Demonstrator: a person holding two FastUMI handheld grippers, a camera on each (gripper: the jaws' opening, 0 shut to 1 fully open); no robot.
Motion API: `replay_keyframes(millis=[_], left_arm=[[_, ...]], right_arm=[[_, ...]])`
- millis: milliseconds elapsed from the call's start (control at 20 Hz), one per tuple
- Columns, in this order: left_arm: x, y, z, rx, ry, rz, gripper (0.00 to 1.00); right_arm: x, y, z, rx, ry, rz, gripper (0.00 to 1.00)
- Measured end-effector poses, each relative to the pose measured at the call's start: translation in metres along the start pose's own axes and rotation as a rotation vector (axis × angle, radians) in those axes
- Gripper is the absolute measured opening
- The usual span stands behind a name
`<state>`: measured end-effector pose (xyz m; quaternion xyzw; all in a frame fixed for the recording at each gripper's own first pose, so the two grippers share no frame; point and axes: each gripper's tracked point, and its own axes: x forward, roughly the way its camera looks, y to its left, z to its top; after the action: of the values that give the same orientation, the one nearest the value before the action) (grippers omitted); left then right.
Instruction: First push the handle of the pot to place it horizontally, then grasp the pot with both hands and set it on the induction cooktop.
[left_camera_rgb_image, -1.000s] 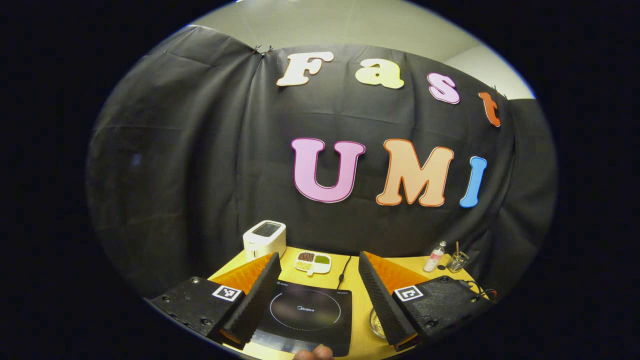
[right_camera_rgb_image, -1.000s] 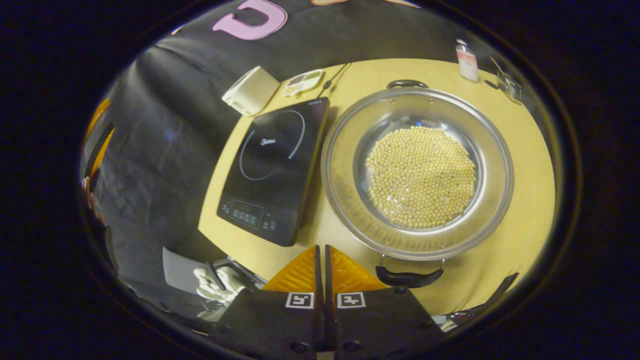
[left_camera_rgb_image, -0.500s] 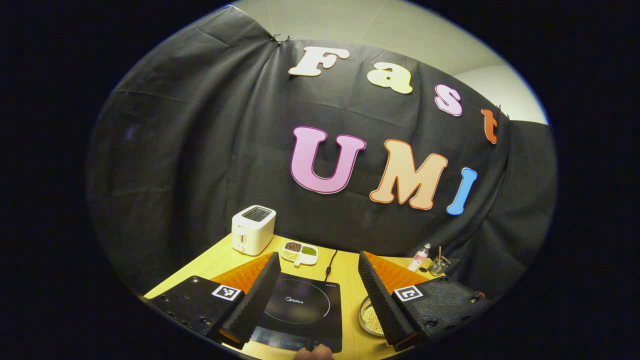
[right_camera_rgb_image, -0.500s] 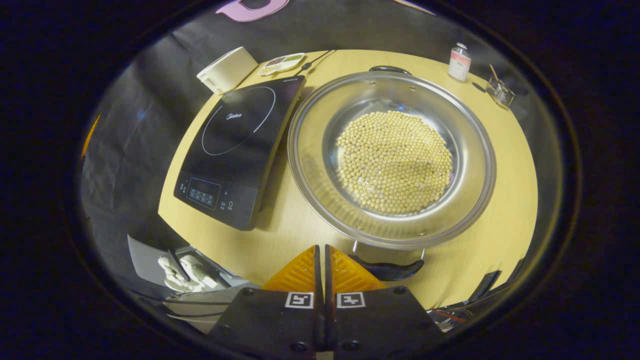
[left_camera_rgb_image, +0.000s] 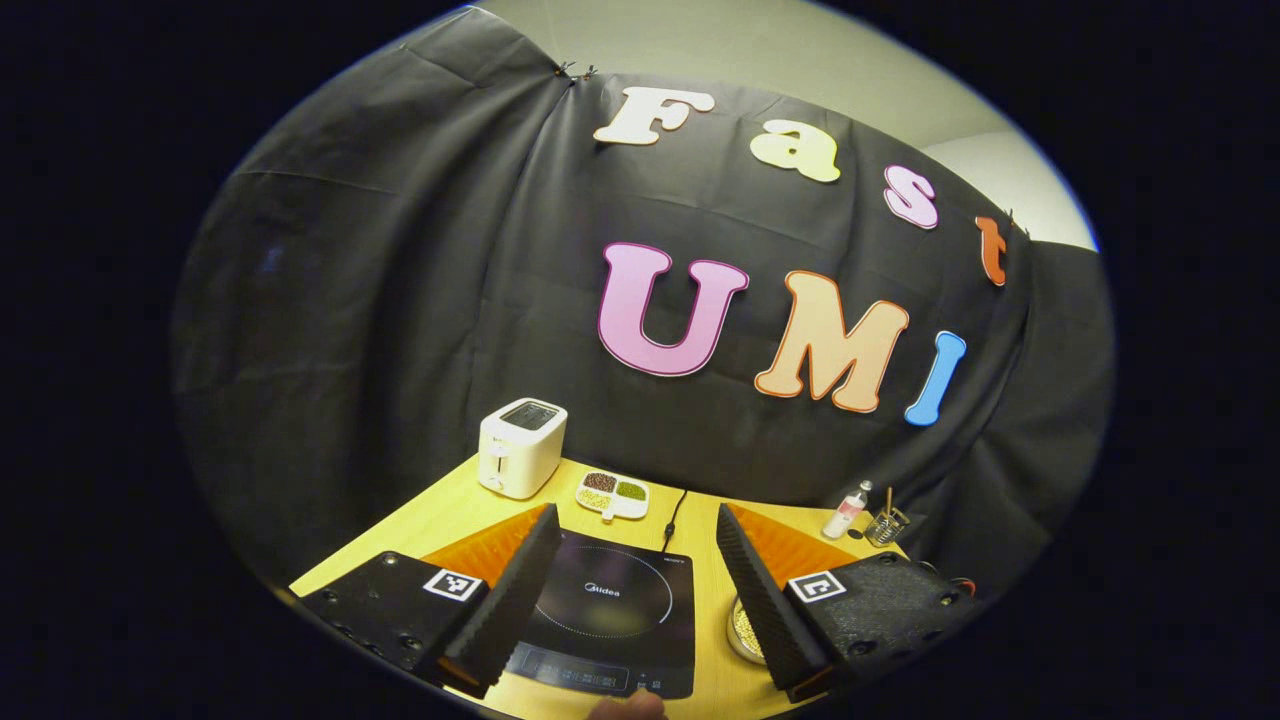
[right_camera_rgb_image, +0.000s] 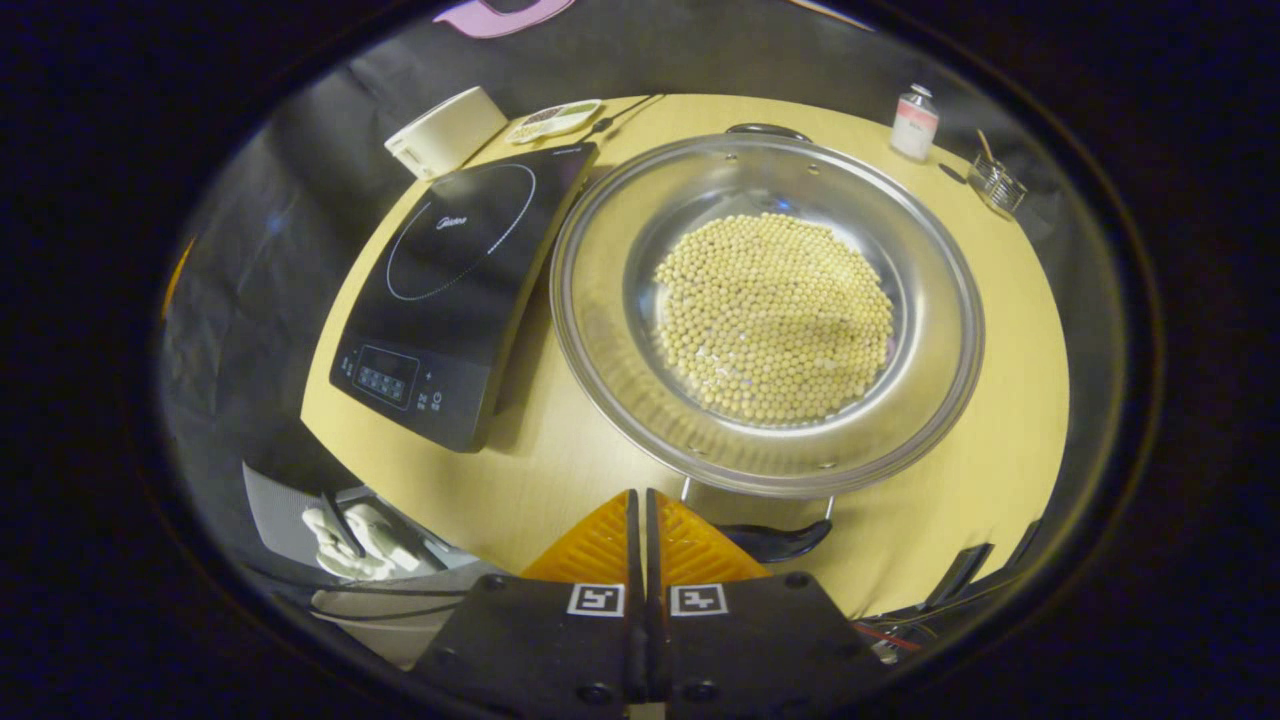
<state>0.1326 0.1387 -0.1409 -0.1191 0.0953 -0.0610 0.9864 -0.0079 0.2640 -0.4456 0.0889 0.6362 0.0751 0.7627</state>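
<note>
Here pot (right_camera_rgb_image: 767, 300) beside cooktop (right_camera_rgb_image: 455, 280)

Big shiny metal pot (right_camera_rgb_image: 600, 330), round and wide, full of small yellow beans (right_camera_rgb_image: 775, 315), flat on the table. One black handle (right_camera_rgb_image: 775, 540) at 6 o'clock, the other (right_camera_rgb_image: 765, 130) at 12. Flat black induction cooktop (right_camera_rgb_image: 455, 270) just beside, at 9 o'clock.

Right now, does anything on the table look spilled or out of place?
Nothing stands out. The beans all lie inside the pot, which sits flat on the table beside the induction cooktop.
</note>
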Motion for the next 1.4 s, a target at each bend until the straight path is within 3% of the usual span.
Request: replay_keyframes(millis=[600, 650, 850, 900, 1000, 1050, 1150, 1400], left_arm=[[-0.003, -0.019, -0.004, 0.0, -0.005, 0.02, 0.96], [-0.003, -0.021, -0.004, 0.0, -0.007, 0.025, 1.0], [-0.004, -0.032, -0.008, 0.0, -0.002, 0.036, 0.92], [-0.004, -0.035, -0.009, 0.003, -0.001, 0.039, 1.0], [-0.004, -0.041, -0.009, 0.008, -0.006, 0.046, 0.92], [-0.004, -0.045, -0.009, 0.008, -0.005, 0.049, 0.96], [-0.002, -0.051, -0.012, 0.008, -0.003, 0.058, 0.92], [-0.001, -0.067, -0.017, 0.015, -0.003, 0.09, 0.96]], right_arm=[[-0.005, -0.054, -0.002, 0.045, 0.001, -0.031, 0.03], [-0.006, -0.058, -0.001, 0.048, 0.001, -0.031, 0.03], [-0.007, -0.073, 0.001, 0.056, 0.004, -0.027, 0.03], [-0.008, -0.078, 0.0, 0.054, 0.005, -0.027, 0.03], [-0.008, -0.086, 0.0, 0.054, 0.007, -0.026, 0.03], [-0.008, -0.09, 0.001, 0.055, 0.008, -0.023, 0.03], [-0.008, -0.099, 0.002, 0.055, 0.012, -0.019, 0.03], [-0.007, -0.125, 0.005, 0.054, 0.029, -0.012, 0.03]])
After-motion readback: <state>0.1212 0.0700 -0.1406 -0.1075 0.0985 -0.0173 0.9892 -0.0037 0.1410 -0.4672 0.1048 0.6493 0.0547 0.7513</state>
